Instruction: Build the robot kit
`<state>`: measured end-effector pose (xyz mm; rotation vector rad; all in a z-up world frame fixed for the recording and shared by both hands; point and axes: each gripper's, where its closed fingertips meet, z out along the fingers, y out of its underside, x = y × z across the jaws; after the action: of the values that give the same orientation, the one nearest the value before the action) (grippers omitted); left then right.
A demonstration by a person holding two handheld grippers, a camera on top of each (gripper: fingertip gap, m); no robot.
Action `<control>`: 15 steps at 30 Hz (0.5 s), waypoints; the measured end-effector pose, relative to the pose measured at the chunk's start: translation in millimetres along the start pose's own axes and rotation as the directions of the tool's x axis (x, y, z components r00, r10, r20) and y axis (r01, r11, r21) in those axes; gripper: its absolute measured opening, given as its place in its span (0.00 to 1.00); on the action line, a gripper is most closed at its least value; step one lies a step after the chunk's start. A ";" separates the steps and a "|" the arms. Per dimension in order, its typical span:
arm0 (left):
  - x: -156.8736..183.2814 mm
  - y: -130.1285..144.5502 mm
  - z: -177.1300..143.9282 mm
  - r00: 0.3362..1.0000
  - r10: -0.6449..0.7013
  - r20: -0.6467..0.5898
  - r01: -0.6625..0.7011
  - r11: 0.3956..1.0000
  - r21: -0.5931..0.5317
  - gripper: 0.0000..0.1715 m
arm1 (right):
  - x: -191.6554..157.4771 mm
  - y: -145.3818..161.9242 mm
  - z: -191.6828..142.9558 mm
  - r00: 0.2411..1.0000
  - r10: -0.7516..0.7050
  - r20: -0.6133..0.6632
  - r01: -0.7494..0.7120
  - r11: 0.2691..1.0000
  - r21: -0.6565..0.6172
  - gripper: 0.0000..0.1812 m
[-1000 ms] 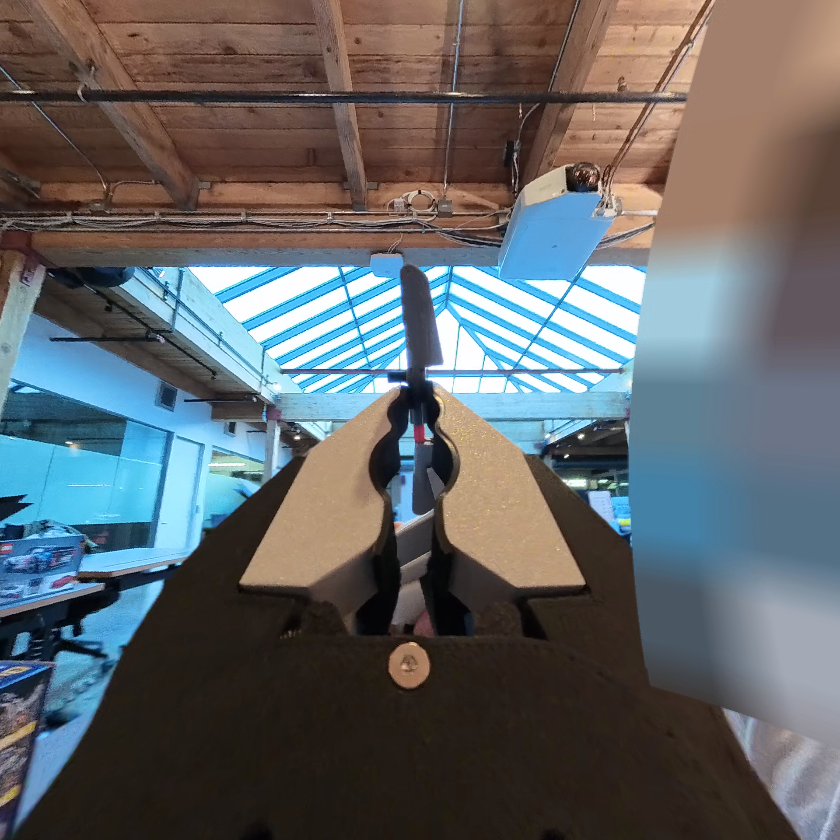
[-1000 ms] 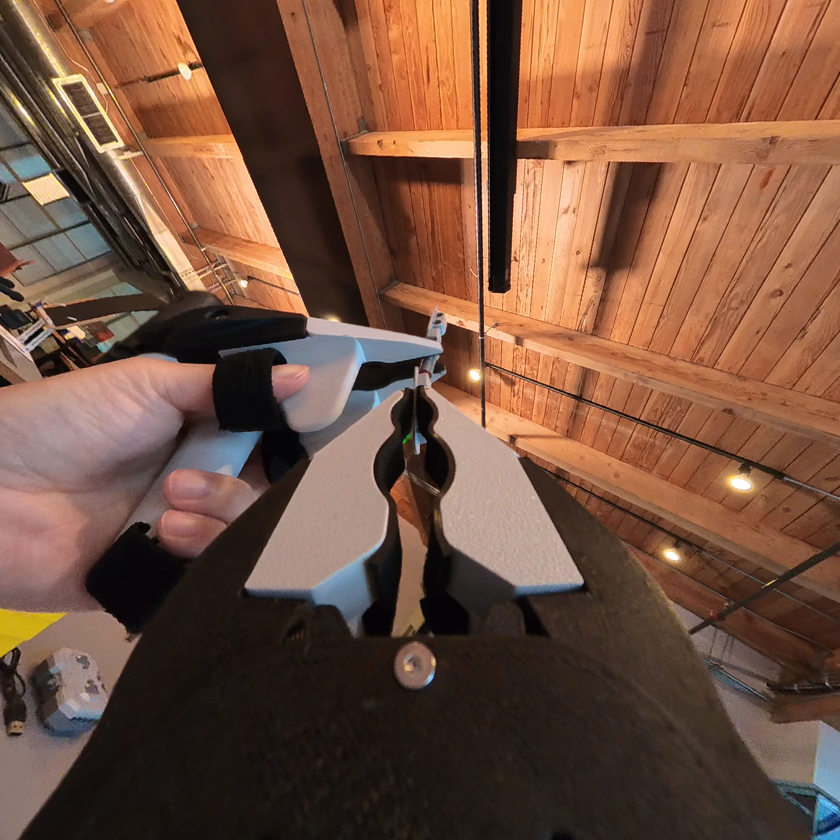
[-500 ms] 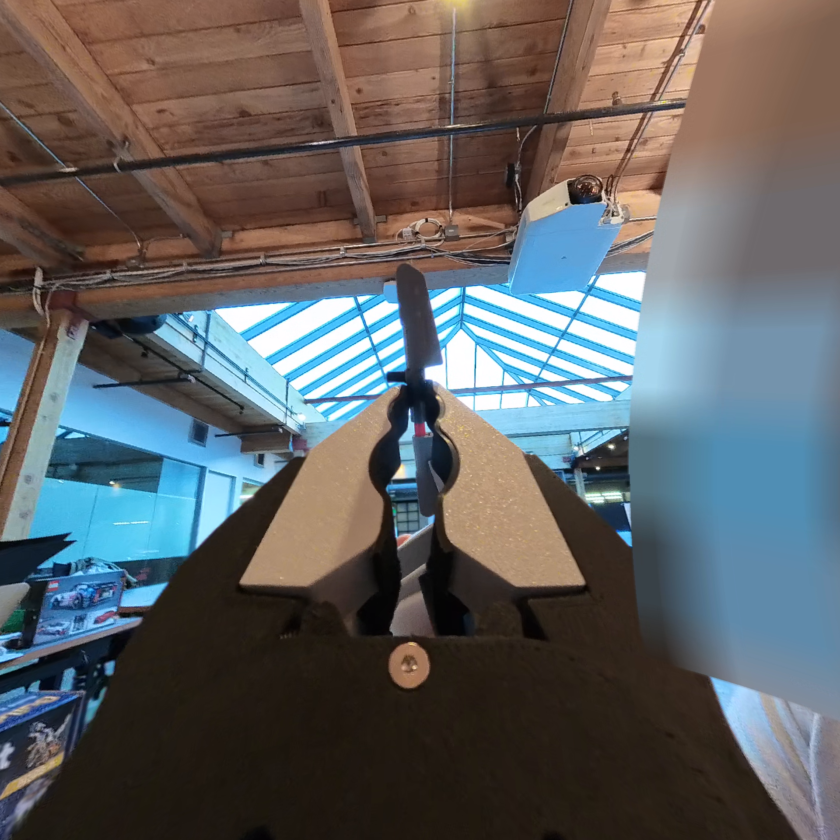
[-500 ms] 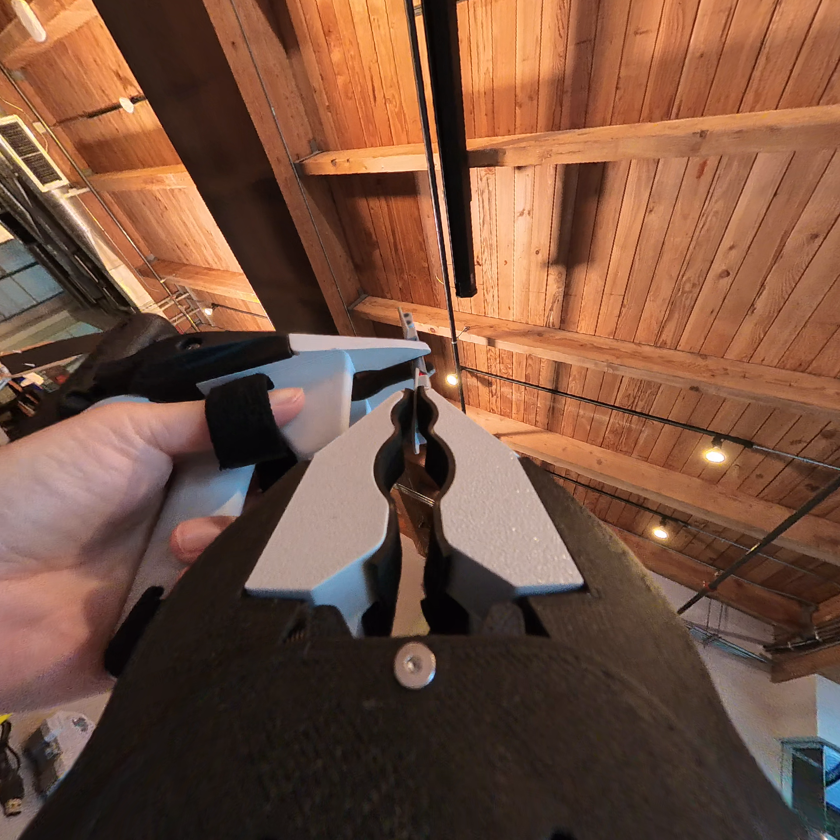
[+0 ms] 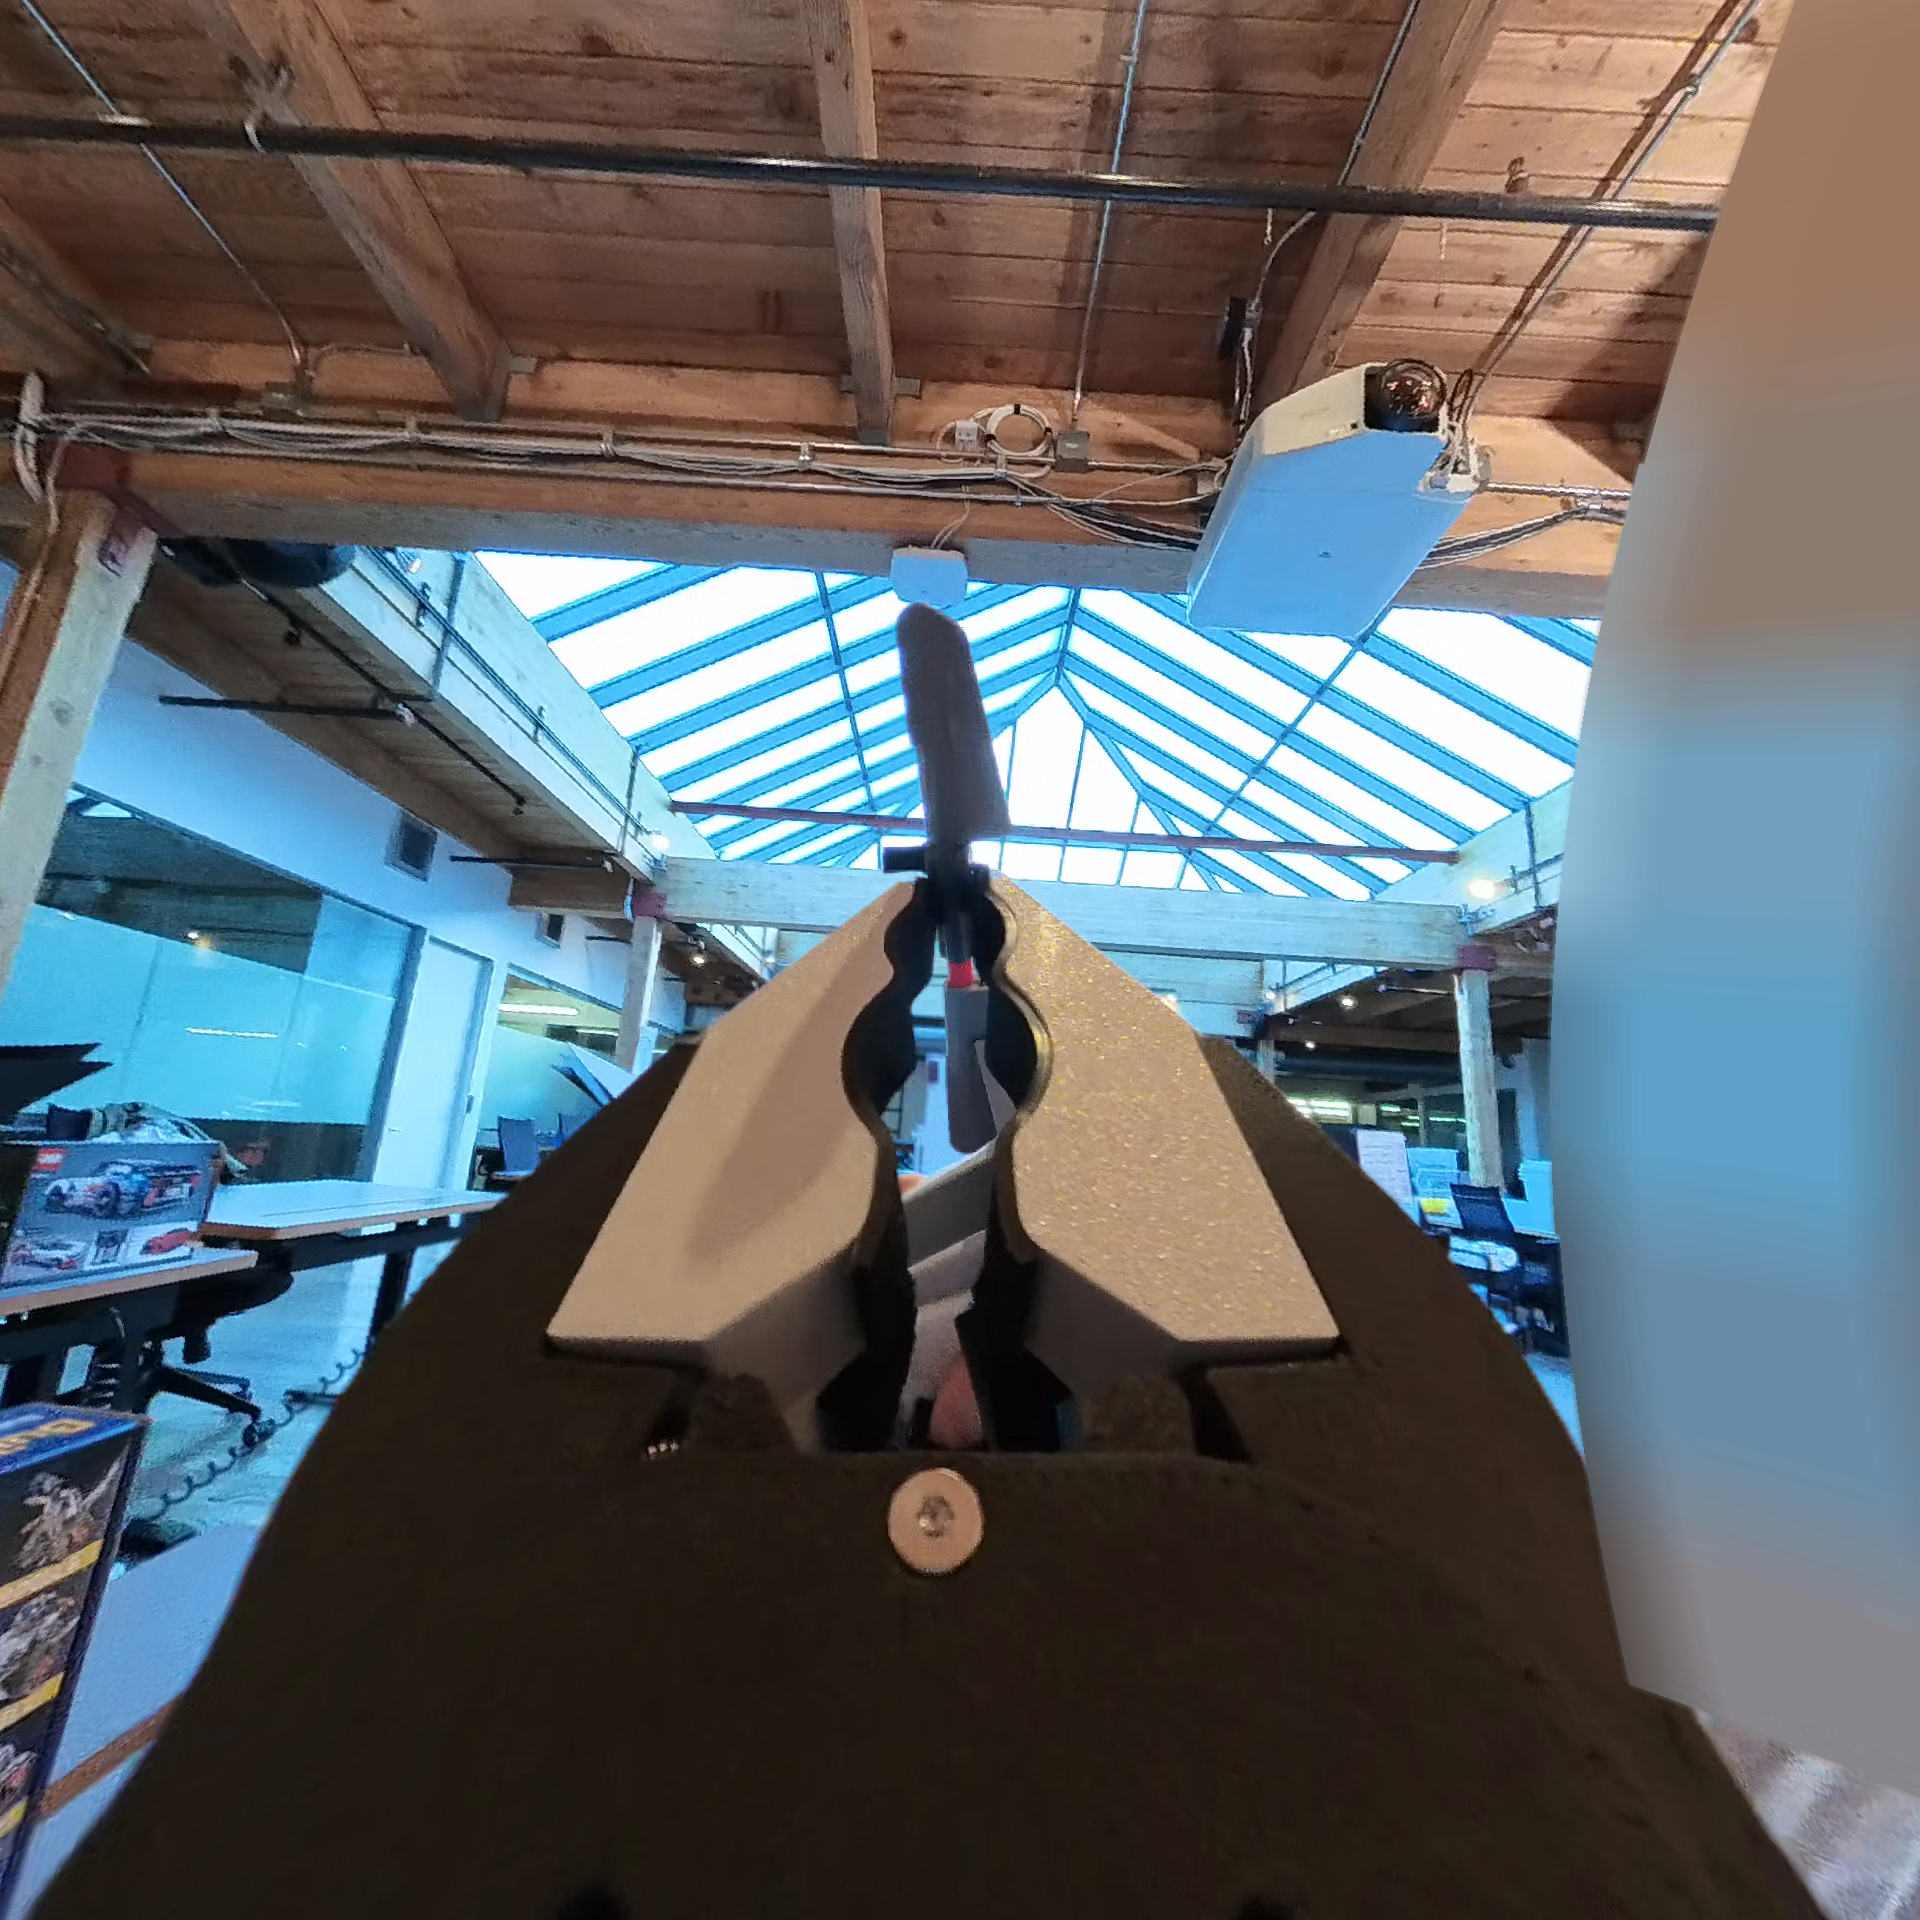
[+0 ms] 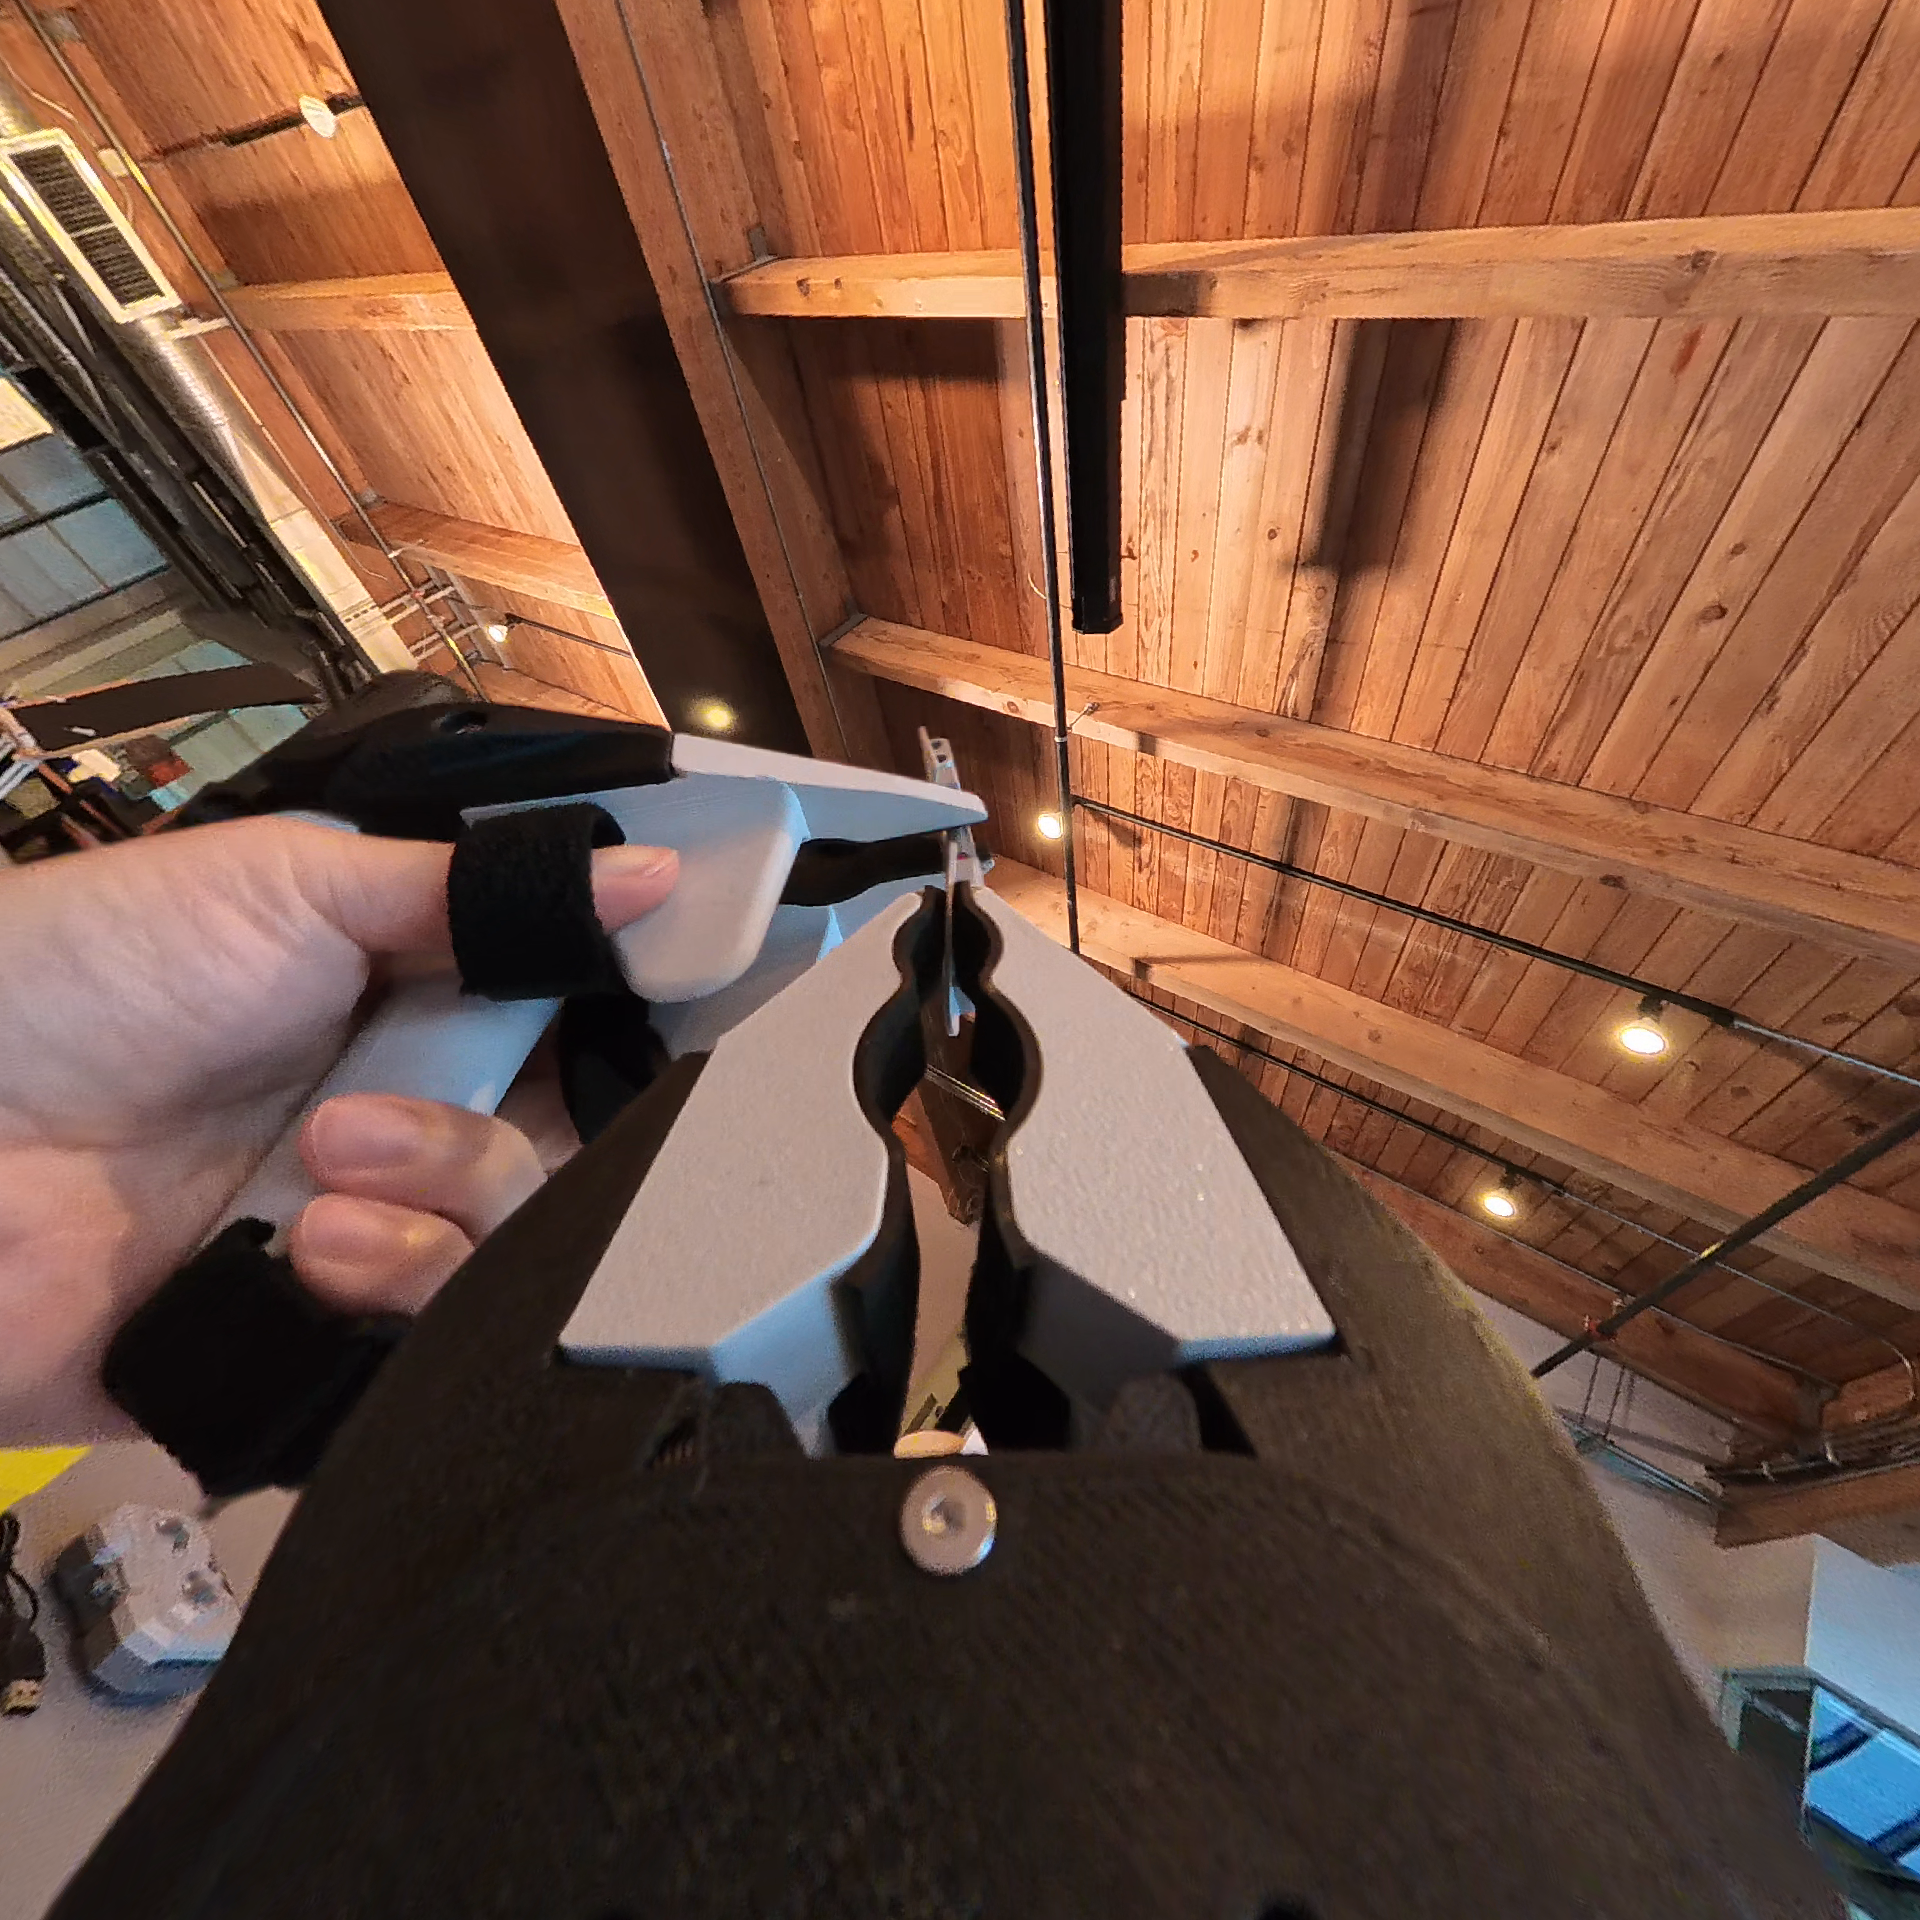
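Observation:
Both grippers point up toward a wooden ceiling. My left gripper (image 5: 951, 896) is shut on a small toy-brick assembly (image 5: 948, 727): a dark grey blade sticks up past the tips, with a black pin, a red bit and a grey stub between the jaws. In the right wrist view a hand (image 6: 156, 1039) holds the left gripper (image 6: 961, 821) side-on, its tip meeting my right gripper (image 6: 951, 902). The right gripper is shut on the same thin grey assembly (image 6: 954, 1003), seen edge-on, whose upper end (image 6: 938, 764) rises above the left gripper's tip.
Toy boxes (image 5: 104, 1195) stand on tables at the left, another box (image 5: 52, 1621) at the lower left, with an office chair (image 5: 208, 1351) behind. A projector (image 5: 1330, 509) hangs from the ceiling. A grey block (image 6: 145, 1621) and a cable (image 6: 16, 1662) lie on the table below. Both grippers' tips are close together, under 4 cm apart.
Both views have swung slightly against the ceiling: the left tilted up, then back down. Both grippers stay shut on the small assembly, tips together.

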<state>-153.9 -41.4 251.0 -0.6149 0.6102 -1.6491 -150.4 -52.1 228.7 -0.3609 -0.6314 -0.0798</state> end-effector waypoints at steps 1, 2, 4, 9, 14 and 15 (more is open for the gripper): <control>-0.1 0.1 -0.1 1.000 0.000 0.002 0.000 1.000 0.002 0.03 | 0.4 -0.1 -0.1 1.000 0.010 -0.008 -0.010 1.000 0.001 0.00; -0.4 -0.1 -0.2 1.000 -0.001 0.002 0.001 1.000 -0.001 0.03 | 0.2 0.0 0.0 1.000 0.017 -0.008 -0.017 1.000 0.001 0.00; -1.5 0.1 -0.6 1.000 0.000 -0.002 0.000 1.000 -0.027 0.03 | -0.6 1.0 0.4 1.000 0.024 0.013 -0.024 1.000 -0.002 0.00; 0.1 2.2 0.3 0.998 -0.052 -0.047 0.049 0.996 -0.070 0.03 | -0.1 0.0 -1.4 0.997 0.022 0.076 -0.023 1.000 0.012 0.00; -3.0 2.3 -1.5 0.996 -0.070 -0.057 0.063 0.992 -0.108 0.03 | -1.5 2.8 -0.8 0.992 0.041 0.123 -0.040 0.999 -0.004 0.00; -3.2 2.4 -1.4 0.996 -0.067 -0.056 0.061 0.993 -0.105 0.03 | -1.5 3.1 -0.8 0.991 0.049 0.124 -0.049 0.999 -0.004 0.00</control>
<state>-152.7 -38.5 248.1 -0.6687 0.7295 -1.7085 -150.6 -49.6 226.3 -0.3841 -0.7449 -0.0102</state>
